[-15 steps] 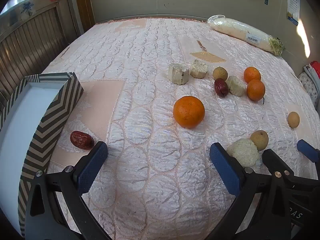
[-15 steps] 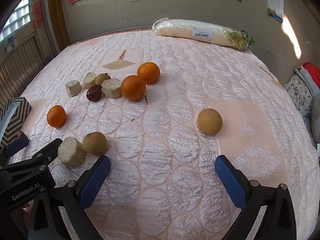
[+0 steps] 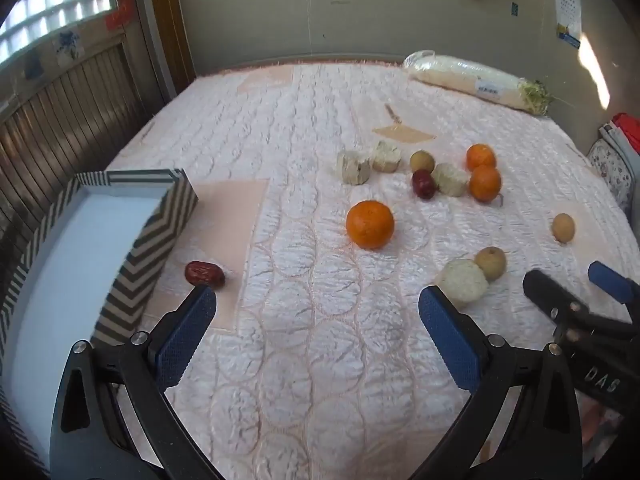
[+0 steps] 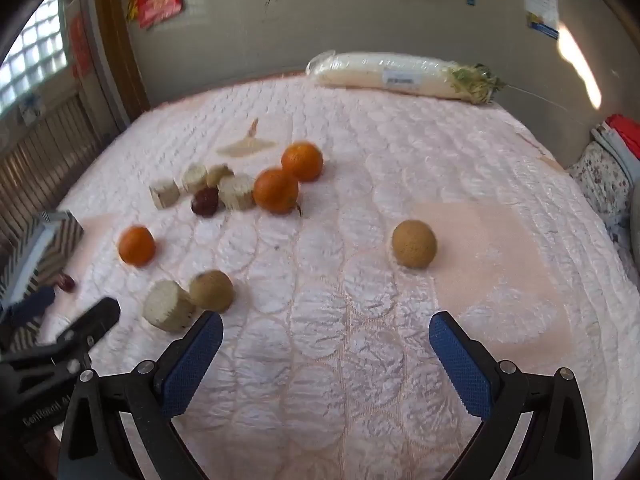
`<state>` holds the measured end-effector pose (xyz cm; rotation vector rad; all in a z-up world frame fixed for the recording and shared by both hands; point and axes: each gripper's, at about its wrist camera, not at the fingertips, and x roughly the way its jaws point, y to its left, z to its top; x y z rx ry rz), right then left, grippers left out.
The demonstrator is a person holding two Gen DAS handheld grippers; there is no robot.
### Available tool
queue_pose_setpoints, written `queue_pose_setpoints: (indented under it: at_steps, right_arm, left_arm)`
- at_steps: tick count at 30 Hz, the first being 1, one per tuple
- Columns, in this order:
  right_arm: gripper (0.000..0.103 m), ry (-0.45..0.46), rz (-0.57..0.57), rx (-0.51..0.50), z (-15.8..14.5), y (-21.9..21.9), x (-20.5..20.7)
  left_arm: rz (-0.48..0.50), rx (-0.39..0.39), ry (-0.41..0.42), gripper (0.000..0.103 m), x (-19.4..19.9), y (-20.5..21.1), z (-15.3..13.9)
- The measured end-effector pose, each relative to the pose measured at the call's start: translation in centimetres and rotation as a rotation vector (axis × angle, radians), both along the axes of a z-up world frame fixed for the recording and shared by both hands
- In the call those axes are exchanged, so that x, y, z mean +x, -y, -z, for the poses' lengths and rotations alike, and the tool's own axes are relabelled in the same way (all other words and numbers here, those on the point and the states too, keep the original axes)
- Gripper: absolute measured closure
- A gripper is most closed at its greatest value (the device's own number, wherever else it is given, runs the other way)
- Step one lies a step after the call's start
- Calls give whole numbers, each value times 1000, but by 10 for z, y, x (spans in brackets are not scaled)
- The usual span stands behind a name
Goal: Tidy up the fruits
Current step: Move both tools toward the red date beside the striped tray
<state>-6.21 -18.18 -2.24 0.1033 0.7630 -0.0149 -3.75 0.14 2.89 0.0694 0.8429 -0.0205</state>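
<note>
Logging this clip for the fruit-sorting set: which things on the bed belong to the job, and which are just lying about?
Job:
three oranges
brown round fruits
red dates
striped box

Lying about:
wrapped radish
pale cut chunks
clothes at bed edge

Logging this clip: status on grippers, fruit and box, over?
Left gripper open, empty; right gripper open, empty. Fruit loose on bedspread; striped box holds none. Nearest orange unobstructed.
</note>
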Motion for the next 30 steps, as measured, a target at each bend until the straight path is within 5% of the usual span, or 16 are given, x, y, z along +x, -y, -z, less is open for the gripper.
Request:
queue_pose_setpoints:
  at_steps: [17,30]
  right_arm:
    - [0,201,38,-112,-66,-15,-64]
    - [0,219,29,-133,-77,-20,-78]
  left_arm:
    - [44,-78,101,1,-49,-14,-49]
    - [43,-95,98,1,-59,-18,-55]
